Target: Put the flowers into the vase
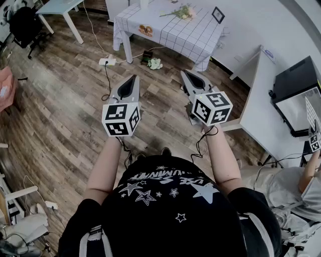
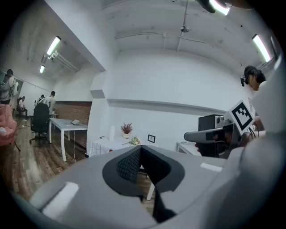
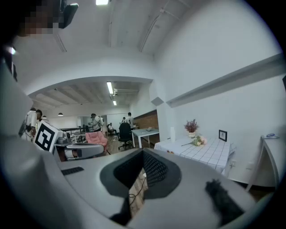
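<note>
The left gripper [image 1: 132,78] and right gripper [image 1: 184,73] are both closed with nothing between the jaws. They are held side by side in front of the person, pointing nearly level toward the far wall.

The flowers [image 1: 183,11], a pale pink and cream bunch, lie flat on the checked cloth of the surface [image 1: 170,35], well apart from both grippers. The tall white vase [image 3: 172,133] stands at the left end of that surface. A pot of purple sprigs [image 3: 191,126] sits between the vase and the bunch, and a small picture frame [image 1: 218,14] stands at the right end. A second small bunch [image 1: 155,63] lies on the wooden floor [image 1: 65,100] by a table leg, next to a power strip [image 1: 107,61] and trailing cables.

No step of the task looks started, and the walk across comes first. The loose cables lie along that path and could catch a foot. At the surface, the thin stems could slip from a shallow pinch. The vase looks narrow and tall, so a stem fed in at a slant, or a nudge from the free gripper, could tip it into the pot.
</note>
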